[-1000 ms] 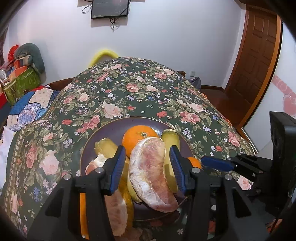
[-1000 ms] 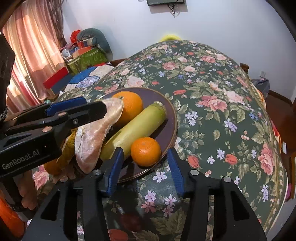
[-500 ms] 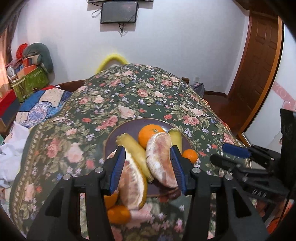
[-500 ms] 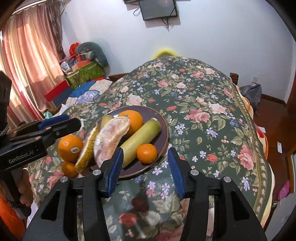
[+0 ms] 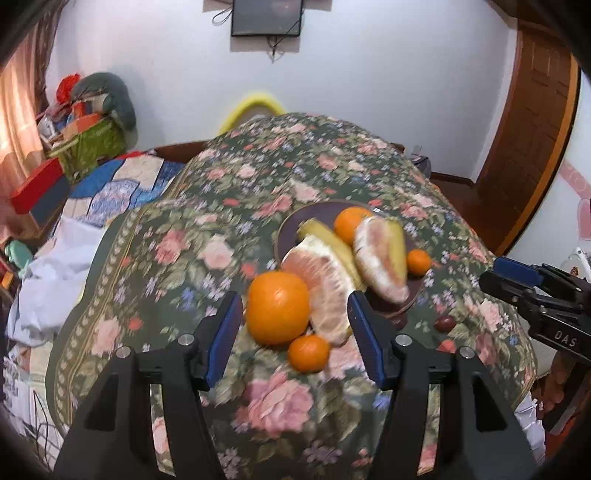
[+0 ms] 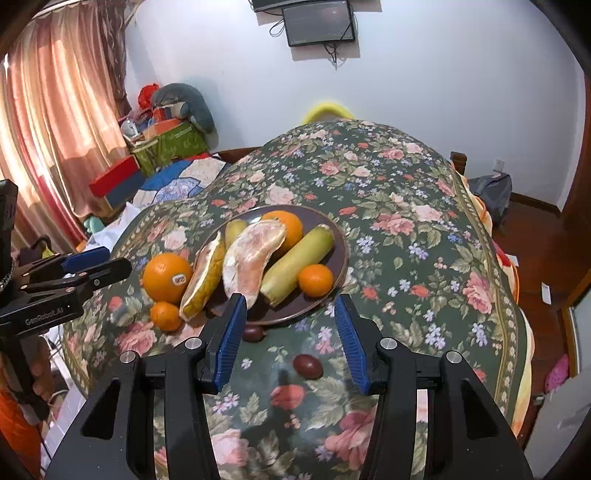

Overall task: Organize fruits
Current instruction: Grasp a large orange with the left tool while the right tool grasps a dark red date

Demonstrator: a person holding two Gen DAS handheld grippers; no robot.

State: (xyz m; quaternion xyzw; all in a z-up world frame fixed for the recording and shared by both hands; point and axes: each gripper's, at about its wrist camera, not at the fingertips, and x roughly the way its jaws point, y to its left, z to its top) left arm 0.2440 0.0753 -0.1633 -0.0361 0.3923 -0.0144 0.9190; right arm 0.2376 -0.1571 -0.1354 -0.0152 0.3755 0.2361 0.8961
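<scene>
White walls, a wall screen (image 5: 266,16) and a wooden door (image 5: 532,140) sit behind the floral-cloth worktop (image 5: 177,258) in our left wrist view. We see the brown plate (image 5: 291,229) w/ an orange (image 5: 351,223), a banana (image 5: 325,238), a peeled pomelo segment (image 5: 380,258) and a small mandarin (image 5: 418,261) by its right rim. Off the plate, just beside it: a big orange (image 5: 277,312), a 2nd pomelo segment (image 5: 321,284) leaning on the rim, a small tangerine (image 5: 308,352). Our left hand-held gripper (image 5: 295,334) is released; jaws are opening, w/ nothing pinched, the fruit lying beyond the pads. View is a bit blurred.

Right wrist view: same plate (image 6: 336,236) near centre, w/ a pale green-yellow long fruit (image 6: 295,264) and the mandarin (image 6: 315,280) on it. Big orange (image 6: 167,277) w/ sticker and tangerine (image 6: 166,315) lie left of the plate on the cloth. Two dark small fruits (image 6: 307,365) lie nearer us. Our right hand-held gripper (image 6: 290,341) hangs above the cloth, jaws apart, grasping nothing. Left hand-held gripper (image 6: 85,266) shows at the left edge; curtain (image 6: 55,110) behind.
</scene>
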